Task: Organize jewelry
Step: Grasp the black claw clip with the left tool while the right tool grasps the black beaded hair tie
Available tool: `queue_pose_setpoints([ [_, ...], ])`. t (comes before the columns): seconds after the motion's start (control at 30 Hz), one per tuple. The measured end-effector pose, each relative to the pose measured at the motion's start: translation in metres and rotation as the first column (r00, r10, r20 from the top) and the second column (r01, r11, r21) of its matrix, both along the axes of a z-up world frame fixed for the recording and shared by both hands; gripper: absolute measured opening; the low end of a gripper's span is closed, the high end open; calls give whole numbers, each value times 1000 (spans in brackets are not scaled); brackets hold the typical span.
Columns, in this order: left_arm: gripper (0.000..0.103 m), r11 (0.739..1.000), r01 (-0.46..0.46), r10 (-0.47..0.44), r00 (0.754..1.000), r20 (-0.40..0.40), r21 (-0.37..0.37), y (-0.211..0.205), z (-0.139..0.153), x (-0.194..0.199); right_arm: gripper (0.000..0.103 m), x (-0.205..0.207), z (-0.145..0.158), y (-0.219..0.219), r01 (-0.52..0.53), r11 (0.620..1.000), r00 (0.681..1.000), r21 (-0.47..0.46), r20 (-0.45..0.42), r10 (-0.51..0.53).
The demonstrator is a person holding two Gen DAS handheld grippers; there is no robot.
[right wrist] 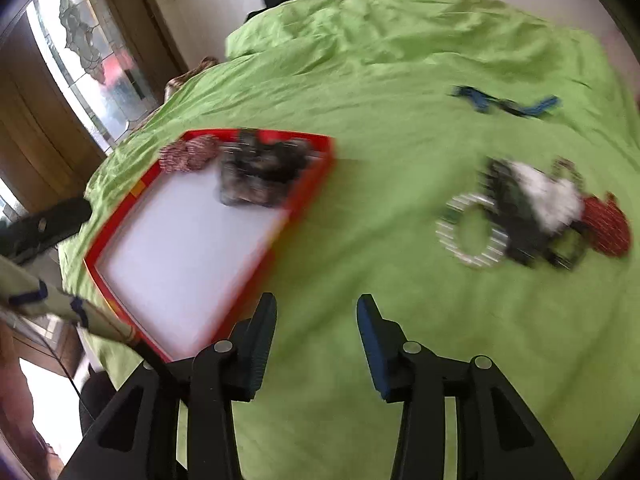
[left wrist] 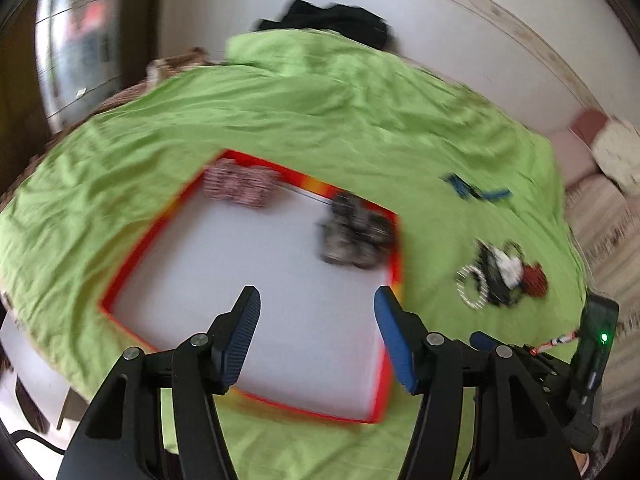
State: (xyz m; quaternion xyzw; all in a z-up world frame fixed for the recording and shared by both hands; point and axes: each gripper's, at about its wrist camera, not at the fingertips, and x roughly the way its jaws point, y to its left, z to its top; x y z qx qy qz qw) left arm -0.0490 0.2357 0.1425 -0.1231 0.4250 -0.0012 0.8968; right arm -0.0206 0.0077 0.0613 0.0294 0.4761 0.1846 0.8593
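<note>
One red-rimmed tray (right wrist: 120, 216) on a green-covered bed (right wrist: 360, 320) holds two bundles: one pink (right wrist: 188, 154), one dark (right wrist: 260, 176). One loose jewelry heap (right wrist: 536, 212) and one blue strand (right wrist: 504, 105) lie outside it; blur prevents counting single pieces.

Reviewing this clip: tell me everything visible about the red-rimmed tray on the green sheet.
The tray is a shallow rectangular box with a low red rim, yellow-orange in patches, and a plain white floor. It lies flat on the green sheet. At its far end sit a red-and-white beaded bundle and, beside it, a dark grey-black pile; blur hides their detail. The rest of the floor is bare. The left claw hovers open above its near end.
</note>
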Motion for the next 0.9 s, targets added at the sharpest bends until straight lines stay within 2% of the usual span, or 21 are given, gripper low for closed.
queue_pose_setpoints([
  [0.03, 59, 1000, 28, -28, 1000, -9, -2, -13, -1, 5, 46, -5, -1, -18, 19, 1000, 1000, 2, 3, -19],
  [0.1, 59, 997, 74, -74, 997, -31, -17, -37, -5, 15, 57, -15, -6, -63, 81, 997, 997, -10, 7, -81],
  [0.23, 59, 984, 161, -167, 983, -83, -74, -90, -19, 44, 58, -20, -11, -139, 217, 975, 976, -49, 15, -216],
  [0.4, 59, 965, 233, -249, 959, -138, -121, -154, -43, 80, 58, -19, -8, -213, 359, 933, 933, -3, 17, -359],
  [0.6, 59, 948, 274, -302, 936, -182, -163, -221, -72, 125, 58, -10, -9, -257, 417, 907, 907, 55, 33, -419],
  [0.67, 59, 948, 284, -309, 931, -195, -146, -237, -81, 137, 58, -5, -10, -263, 424, 902, 903, 76, 32, -428],
  [0.8, 59, 943, 321, -333, 918, -215, -90, -262, -95, 151, 58, 8, -13, -268, 409, 905, 910, 117, 27, -414],
  [0.9, 59, 939, 329, -342, 911, -228, -96, -267, -102, 159, 58, 26, -12, -258, 365, 920, 927, 143, 37, -373],
])
